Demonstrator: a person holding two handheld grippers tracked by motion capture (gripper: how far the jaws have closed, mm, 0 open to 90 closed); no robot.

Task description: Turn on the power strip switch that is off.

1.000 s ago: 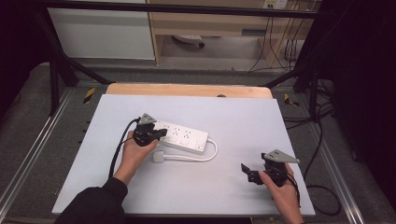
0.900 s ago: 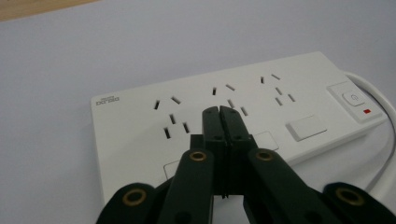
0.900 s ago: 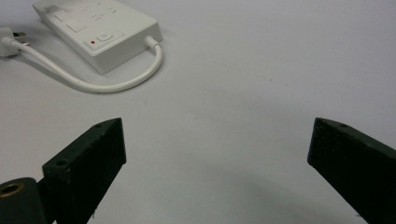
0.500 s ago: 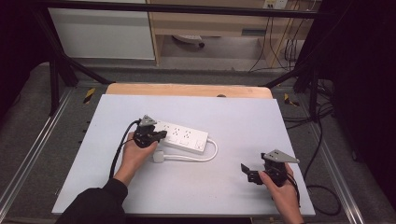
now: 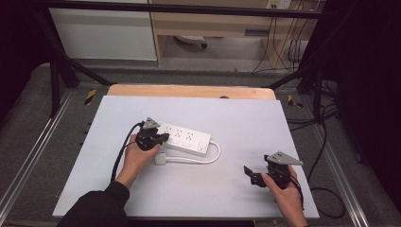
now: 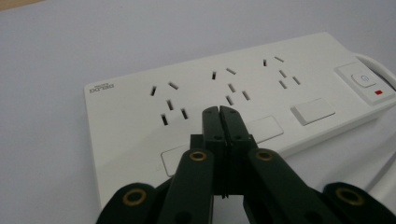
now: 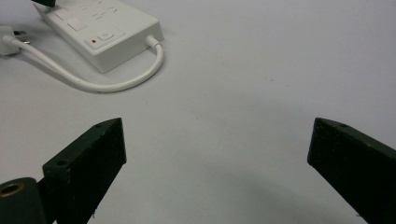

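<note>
Hand-held gripper on the left (image 6: 219,109) is hovering clenched, gripping nothing, over the near end of a white power strip (image 5: 186,138) lying mid-desk (image 5: 236,113), seemingly poised to press it. Its cord (image 5: 208,159) is looping to an unplugged plug (image 5: 161,158). Right hand-held gripper (image 5: 255,175) is waiting released, well apart.

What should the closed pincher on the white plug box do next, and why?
Probably press its tip down a little. The left gripper has its jaws shut together and sits over the power strip, near the flat white buttons below the sockets, so a small push looks likely. The right gripper waits open, far off on the table, with nothing between its jaws.
</note>
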